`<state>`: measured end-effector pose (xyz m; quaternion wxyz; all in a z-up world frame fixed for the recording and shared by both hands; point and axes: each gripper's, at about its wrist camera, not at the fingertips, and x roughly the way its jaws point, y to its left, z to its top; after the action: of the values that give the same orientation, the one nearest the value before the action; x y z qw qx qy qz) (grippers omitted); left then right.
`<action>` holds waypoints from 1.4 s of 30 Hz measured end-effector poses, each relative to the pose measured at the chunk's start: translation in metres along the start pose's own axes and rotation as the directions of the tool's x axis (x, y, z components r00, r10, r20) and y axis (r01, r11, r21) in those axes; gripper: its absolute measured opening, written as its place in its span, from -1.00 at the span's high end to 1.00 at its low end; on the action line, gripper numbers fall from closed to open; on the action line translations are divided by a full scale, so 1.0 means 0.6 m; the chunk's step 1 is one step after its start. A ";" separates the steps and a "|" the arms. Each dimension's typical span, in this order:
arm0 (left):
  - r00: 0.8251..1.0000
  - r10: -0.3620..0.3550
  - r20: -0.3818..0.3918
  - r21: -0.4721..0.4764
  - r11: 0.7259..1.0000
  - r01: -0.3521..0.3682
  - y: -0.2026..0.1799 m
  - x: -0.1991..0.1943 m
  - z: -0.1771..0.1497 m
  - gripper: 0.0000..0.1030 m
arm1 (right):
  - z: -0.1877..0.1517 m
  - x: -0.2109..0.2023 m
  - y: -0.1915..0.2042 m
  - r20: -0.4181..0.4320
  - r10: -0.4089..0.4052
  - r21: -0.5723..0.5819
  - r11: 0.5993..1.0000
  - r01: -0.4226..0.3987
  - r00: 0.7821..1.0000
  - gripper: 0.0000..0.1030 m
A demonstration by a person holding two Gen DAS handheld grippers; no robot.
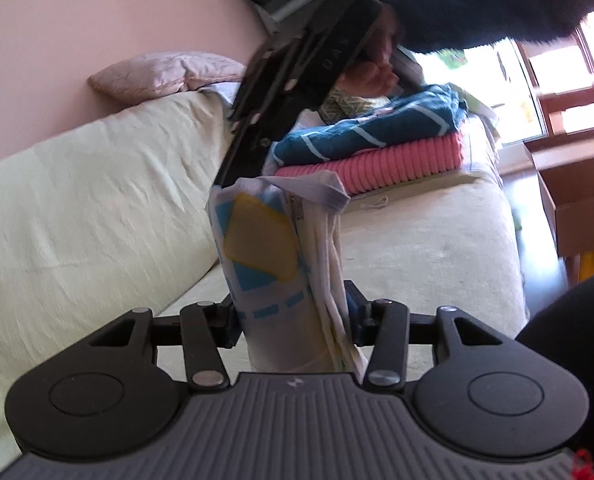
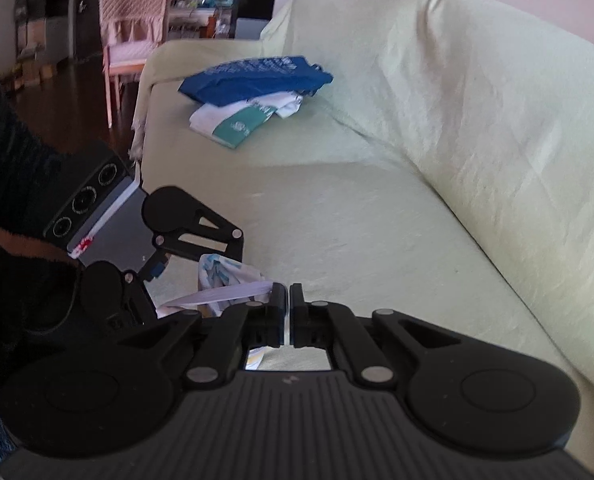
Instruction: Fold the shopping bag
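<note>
Your left gripper [image 1: 295, 320] is clamping the folded shopping bag [image 1: 273, 264], jaws pinching its lower part so the bundle is standing upright above the sofa [image 1: 97, 200]. Your right gripper [image 2: 288, 312] is reaching in from the far side, jaws pressed together on the bag's white handle strap [image 2: 233, 294], which is running left toward the bundle. A stack of folded towels [image 1: 373, 148] is lying far right on the sofa seat. In the right wrist view, a blue bag [image 2: 257, 78] is resting on other bags at the sofa's far end.
</note>
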<state>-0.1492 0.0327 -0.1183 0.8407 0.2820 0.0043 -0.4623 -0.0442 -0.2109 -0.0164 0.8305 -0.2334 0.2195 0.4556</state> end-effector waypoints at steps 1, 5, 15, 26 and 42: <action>1.000 -0.001 -0.001 0.003 1.000 0.001 0.001 -0.003 0.001 -0.02 | 0.002 0.001 0.001 -0.006 0.003 -0.002 1.000 -0.003 1.000 1.00; 1.000 0.005 -0.018 0.057 0.998 -0.004 0.000 -0.008 0.002 -0.02 | 0.008 0.002 0.003 -0.018 0.005 -0.015 1.000 -0.005 1.000 1.00; 0.999 0.007 -0.041 0.113 0.994 -0.003 -0.010 0.002 0.020 -0.02 | 0.024 0.005 0.010 -0.035 0.004 -0.027 1.000 -0.005 0.999 1.00; 0.996 0.018 -0.088 0.152 0.988 -0.005 -0.044 0.055 0.043 -0.05 | 0.062 0.025 0.042 -0.116 -0.020 -0.188 0.982 -0.002 0.993 1.00; 0.992 0.046 -0.117 0.099 0.995 -0.035 -0.061 0.088 0.052 -0.06 | 0.084 0.044 0.116 -0.232 -0.201 -0.373 0.922 0.104 0.952 0.92</action>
<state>-0.1553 -0.0384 -0.1236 0.8336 0.3493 0.0264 -0.4270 -0.0836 -0.1311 -0.0047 0.7705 -0.4555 0.2237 0.3857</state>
